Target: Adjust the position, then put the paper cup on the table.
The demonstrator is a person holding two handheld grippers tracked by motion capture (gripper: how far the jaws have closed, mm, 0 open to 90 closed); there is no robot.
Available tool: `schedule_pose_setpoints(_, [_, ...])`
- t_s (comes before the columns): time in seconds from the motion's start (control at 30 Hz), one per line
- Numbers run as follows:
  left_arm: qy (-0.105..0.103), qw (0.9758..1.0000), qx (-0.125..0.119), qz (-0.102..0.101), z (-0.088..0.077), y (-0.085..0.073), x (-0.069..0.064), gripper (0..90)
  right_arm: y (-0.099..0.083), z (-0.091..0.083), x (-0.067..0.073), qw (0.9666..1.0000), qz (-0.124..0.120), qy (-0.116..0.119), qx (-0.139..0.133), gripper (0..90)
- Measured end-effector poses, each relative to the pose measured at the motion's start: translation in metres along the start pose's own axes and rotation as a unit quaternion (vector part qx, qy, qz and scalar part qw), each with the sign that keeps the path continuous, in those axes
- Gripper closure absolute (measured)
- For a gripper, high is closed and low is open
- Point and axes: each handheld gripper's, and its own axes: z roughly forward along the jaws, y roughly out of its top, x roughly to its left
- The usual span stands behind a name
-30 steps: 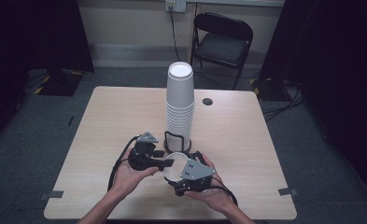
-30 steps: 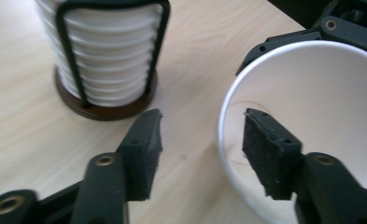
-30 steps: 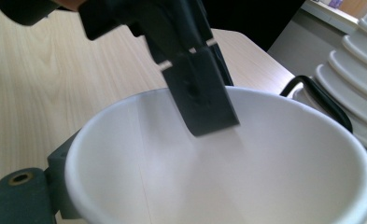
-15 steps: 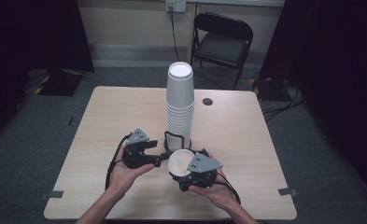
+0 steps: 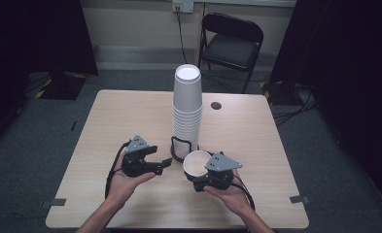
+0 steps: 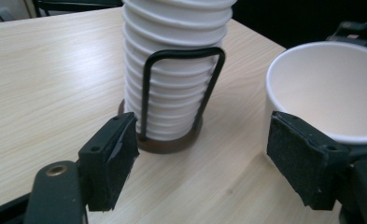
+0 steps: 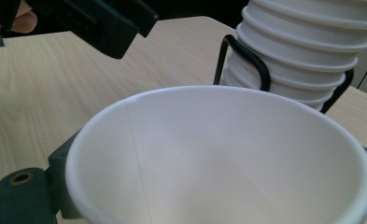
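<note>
High view: single white paper cup (image 5: 197, 164), mouth up, gripped in the right gripper (image 5: 204, 175) near the middle of the table's near edge, just in front of the cup stack (image 5: 187, 109). Stack seated in a black wire holder (image 5: 181, 147) on a round dark base, at about the centre of the wooden table (image 5: 106, 116). Left gripper (image 5: 165, 165) beside the holder, jaws spread with nothing between them, having just been opening; small gap to the cup's rim.

Left gripper view: black padded jaws wide apart, bare tabletop between; cup (image 6: 328, 88) close behind the right-hand pad, contact not certain.

Right gripper view: open cup mouth (image 7: 228, 158) close to the lens, jaws clasping the wall on either side below the rim; vertical seam visible inside.

Handling, as a judgement: very light, thin-walled, easily crushed or dented; smooth outer wall, likely to slip under a weak grip. Rolled rim the stiffest part; best taken just beneath it with gentle pressure across the wall.

No brand, label or legible writing on cup, stack or holder.
</note>
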Motion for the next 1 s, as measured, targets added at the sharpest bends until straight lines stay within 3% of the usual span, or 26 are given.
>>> schedule_pose_setpoints(0.1, [0.007,1.0,0.002,0.005,-0.002,-0.004,0.002,24.2,0.0,-0.002,-0.004,1.0,0.001,-0.006,-0.003,12.0])
schedule_pose_setpoints(0.47, [0.02,0.9997,0.015,0.006,0.003,-0.021,0.016,24.2,0.0,-0.007,-0.029,0.9977,0.059,-0.027,-0.023,12.1])
schedule_pose_setpoints(0.77, [0.021,0.9997,0.009,0.01,0.0,-0.022,0.013,24.2,-0.002,-0.008,-0.04,0.9959,0.074,-0.049,-0.017,12.1])
schedule_pose_setpoints(1.0, [0.019,0.9996,0.009,0.018,0.0,-0.024,0.011,24.3,0.001,-0.015,-0.059,0.9922,0.096,-0.074,-0.027,12.0])
